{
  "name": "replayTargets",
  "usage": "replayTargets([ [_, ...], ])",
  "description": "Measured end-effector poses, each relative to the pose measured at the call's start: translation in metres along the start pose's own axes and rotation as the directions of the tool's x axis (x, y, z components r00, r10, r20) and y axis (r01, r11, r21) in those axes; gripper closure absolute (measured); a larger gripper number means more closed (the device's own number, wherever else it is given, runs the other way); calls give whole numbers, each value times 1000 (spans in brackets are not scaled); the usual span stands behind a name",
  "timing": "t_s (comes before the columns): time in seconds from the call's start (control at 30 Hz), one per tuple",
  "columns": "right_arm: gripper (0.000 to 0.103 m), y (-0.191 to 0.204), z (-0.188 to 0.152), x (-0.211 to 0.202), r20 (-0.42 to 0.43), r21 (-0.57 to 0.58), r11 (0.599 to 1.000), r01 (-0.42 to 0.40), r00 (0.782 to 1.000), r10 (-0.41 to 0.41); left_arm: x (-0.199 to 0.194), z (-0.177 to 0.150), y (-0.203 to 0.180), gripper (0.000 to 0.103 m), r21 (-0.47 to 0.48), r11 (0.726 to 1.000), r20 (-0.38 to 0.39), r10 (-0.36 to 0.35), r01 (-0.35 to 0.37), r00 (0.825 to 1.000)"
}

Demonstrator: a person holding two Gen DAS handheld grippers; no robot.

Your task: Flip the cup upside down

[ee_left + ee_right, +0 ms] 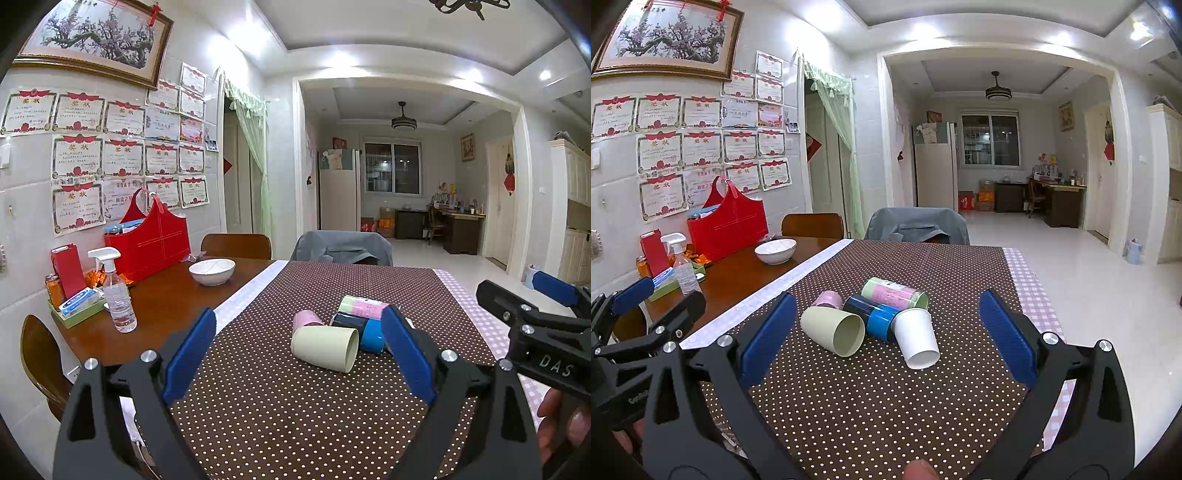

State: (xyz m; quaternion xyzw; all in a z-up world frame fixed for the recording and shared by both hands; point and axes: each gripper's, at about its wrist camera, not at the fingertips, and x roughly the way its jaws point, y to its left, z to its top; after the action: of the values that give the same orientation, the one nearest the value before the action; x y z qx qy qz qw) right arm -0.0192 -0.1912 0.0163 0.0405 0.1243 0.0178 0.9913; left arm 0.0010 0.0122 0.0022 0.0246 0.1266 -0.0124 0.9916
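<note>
Several cups lie on their sides in a cluster on the brown dotted cloth (pixel 280 406). A pale green cup (pixel 325 348) (pixel 833 330) is nearest, mouth toward me. Behind it lie a pink cup (pixel 306 318) (pixel 829 298), a dark blue and light blue cup (pixel 360 328) (pixel 873 314) and a green-and-pink cup (pixel 364 307) (pixel 895 293). A white paper cup (pixel 918 341) shows in the right wrist view. My left gripper (pixel 299 354) is open and empty, just short of the pale green cup. My right gripper (pixel 886 332) is open and empty, short of the cluster; it also shows in the left wrist view (pixel 535 310).
A white bowl (pixel 212 271) sits on the wooden table (pixel 166 302) to the left. A spray bottle (pixel 116 291), a red bag (pixel 149 240) and boxes stand by the wall. Chairs (pixel 341 247) stand at the table's far end.
</note>
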Motion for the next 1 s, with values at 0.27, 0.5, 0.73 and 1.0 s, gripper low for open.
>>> replayTargets([
  [0.27,6,1,1,0,-1,1,1000,-2,1000,2,0,0,0,14,-1,1000,1,0,0,1000],
  [0.5,6,1,0,1,-2,-1,1000,-4,1000,4,0,0,1,14,-1,1000,0,0,0,1000],
  [0.73,6,1,3,7,-10,-7,1000,-8,1000,8,2,0,0,14,-1,1000,-1,4,-4,1000],
  [1.0,6,-1,2,27,-46,-38,999,-1,999,-1,18,-4,-2,14,15,1000,-20,5,-5,1000],
])
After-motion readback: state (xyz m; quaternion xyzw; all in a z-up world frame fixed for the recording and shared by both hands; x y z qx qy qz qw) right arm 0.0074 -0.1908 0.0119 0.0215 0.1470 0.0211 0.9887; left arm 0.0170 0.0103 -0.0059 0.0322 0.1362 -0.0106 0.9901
